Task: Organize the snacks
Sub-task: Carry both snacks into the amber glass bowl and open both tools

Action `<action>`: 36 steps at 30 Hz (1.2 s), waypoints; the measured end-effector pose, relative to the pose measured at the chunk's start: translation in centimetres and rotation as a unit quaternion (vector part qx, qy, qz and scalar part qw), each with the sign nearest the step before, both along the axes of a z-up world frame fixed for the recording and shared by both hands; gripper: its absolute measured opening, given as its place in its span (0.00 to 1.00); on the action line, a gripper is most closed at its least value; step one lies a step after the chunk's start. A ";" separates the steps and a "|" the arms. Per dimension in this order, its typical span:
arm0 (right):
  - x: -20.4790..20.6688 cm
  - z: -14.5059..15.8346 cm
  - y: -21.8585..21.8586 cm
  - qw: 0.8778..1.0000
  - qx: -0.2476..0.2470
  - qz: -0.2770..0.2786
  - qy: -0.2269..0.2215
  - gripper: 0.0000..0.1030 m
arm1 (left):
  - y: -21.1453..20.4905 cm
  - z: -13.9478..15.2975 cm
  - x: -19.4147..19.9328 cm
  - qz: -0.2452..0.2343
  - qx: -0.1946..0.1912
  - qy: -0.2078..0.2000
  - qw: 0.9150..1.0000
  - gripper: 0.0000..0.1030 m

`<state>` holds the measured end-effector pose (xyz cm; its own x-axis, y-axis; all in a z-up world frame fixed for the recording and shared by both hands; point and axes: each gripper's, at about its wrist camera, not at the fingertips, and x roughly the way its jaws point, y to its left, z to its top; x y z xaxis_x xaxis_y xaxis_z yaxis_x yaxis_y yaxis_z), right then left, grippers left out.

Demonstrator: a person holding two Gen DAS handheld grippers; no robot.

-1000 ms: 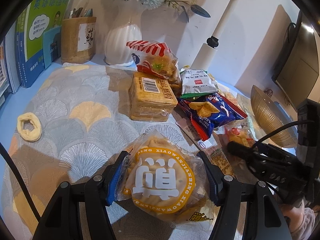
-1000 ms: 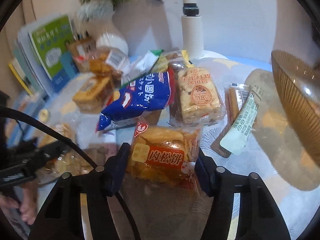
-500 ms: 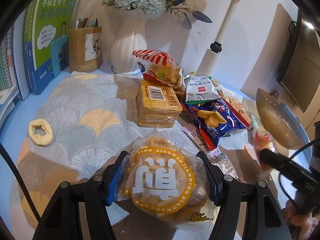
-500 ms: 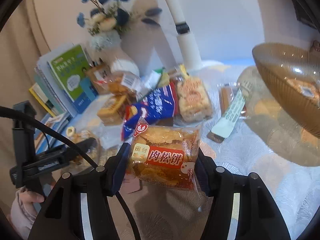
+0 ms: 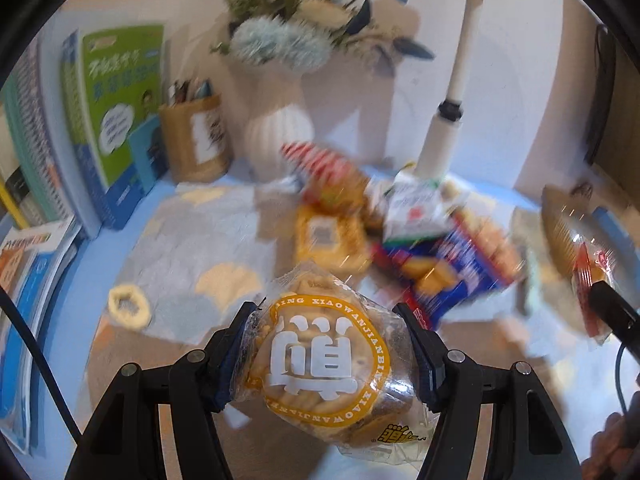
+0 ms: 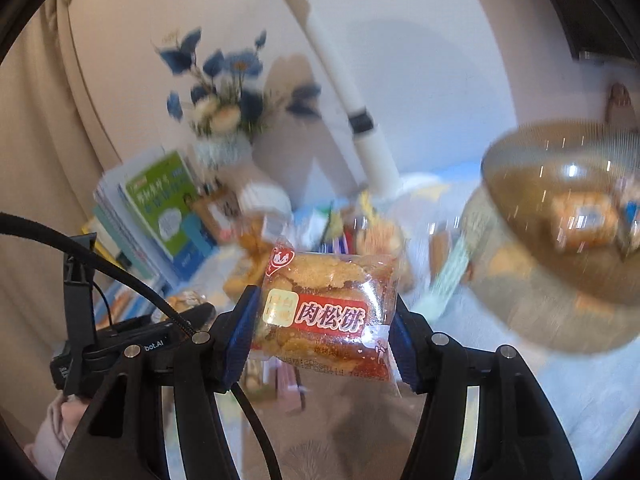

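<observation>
Two claws, each pinching one snack packet clear of the desk. Left claw (image 5: 328, 356): pads pressed on both sides of a clear round biscuit packet (image 5: 326, 364) with a yellow ring label and a large white character; packet sits between the fingers, above the fan-patterned mat (image 5: 192, 240). Right claw (image 6: 320, 328): pads pressed on a clear meat-floss cake packet (image 6: 326, 312) with a red label, held up in front of the snack pile (image 5: 400, 232). Landmark: white ribbed vase (image 5: 278, 136) with blue and cream flowers at the back of the desk. Just in front of the vase, a red-striped bag (image 5: 324, 168); in front of that, a yellow cracker pack (image 5: 326, 238). To the right of these, a small white-and-green sachet (image 5: 414, 210) lying on a blue chip bag (image 5: 452, 272); all blurred. Left of the vase, a tan pen holder (image 5: 198, 138), then upright books (image 5: 108, 128) with green and blue covers. Well in front and to the left of the vase, a pale ring-shaped item (image 5: 130, 307) lies on the mat. Far right of the vase, an amber ribbed glass bowl (image 6: 516, 184); the right wrist view shows wrapped snacks inside it. White lamp post (image 5: 452, 108) stands right of the vase.
</observation>
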<state>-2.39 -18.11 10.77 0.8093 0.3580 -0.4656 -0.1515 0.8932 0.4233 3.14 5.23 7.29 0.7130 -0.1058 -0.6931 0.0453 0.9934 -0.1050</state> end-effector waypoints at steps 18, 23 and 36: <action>10.4 8.1 -16.7 0.983 -0.037 -0.166 0.070 0.57 | -22.8 10.7 9.4 -0.165 0.010 -0.001 0.986 0.65; 11.2 5.6 -20.7 0.969 -0.051 -0.208 0.124 0.77 | -28.2 7.4 11.7 -0.204 0.012 0.056 0.977 0.72; 10.0 4.4 -21.3 0.963 -0.025 -0.220 0.154 0.85 | -26.9 6.3 11.5 -0.174 0.031 0.082 0.981 0.81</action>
